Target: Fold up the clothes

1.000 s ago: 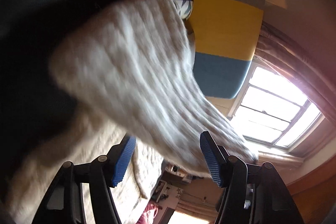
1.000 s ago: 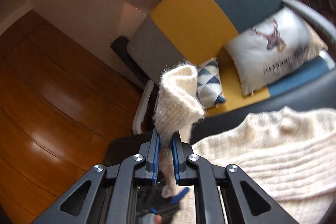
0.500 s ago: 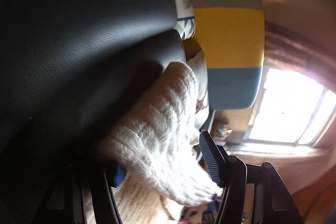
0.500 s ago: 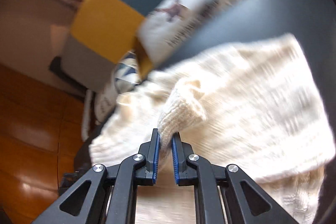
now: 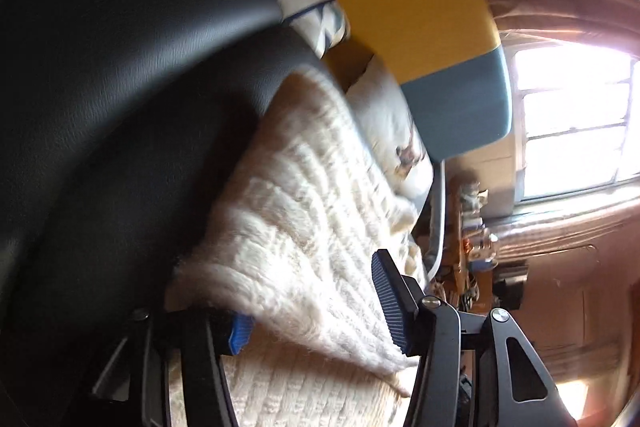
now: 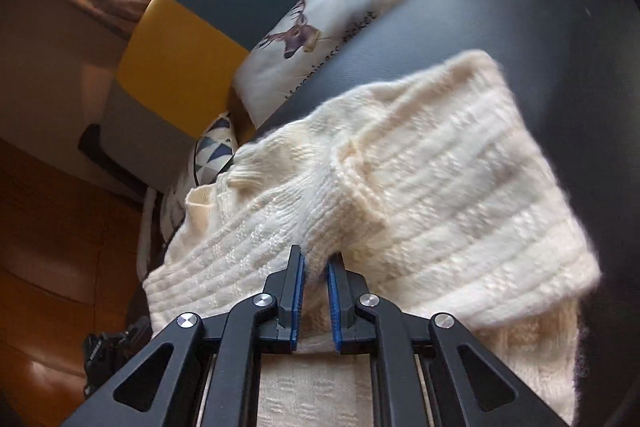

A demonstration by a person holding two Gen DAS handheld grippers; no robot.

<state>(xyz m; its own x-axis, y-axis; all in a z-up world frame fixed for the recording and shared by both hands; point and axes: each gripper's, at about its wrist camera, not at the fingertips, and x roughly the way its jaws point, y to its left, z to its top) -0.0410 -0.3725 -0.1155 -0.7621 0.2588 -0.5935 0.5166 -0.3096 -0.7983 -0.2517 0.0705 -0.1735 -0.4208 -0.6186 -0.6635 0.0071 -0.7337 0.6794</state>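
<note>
Worktop (image 6: 520, 7): dark padded surface is filling the upper right of the right view, carrying the sweater
Sweater (image 6: 420, 187): cream knit; sleeve, lifted a second ago, is now lying folded across the body, so this fold is nearly placed
Right tongs (image 6: 316, 267): still pinching the sleeve cuff
Left tongs (image 5: 316, 303): half-open and closing, knit between them, pads not visibly pressing
Views: only left is showing the window (image 5: 572, 123); only right the deer cushion (image 6: 312, 39)

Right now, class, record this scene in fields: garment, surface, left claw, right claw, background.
garment: cream knit sweater, partly folded
surface: dark seat
left claw: jaws closing, sweater fold between them, pads not clearly pressing
right claw: shut on a sweater cuff
background: yellow, teal and grey chair, deer cushion, window, wood floor
</note>
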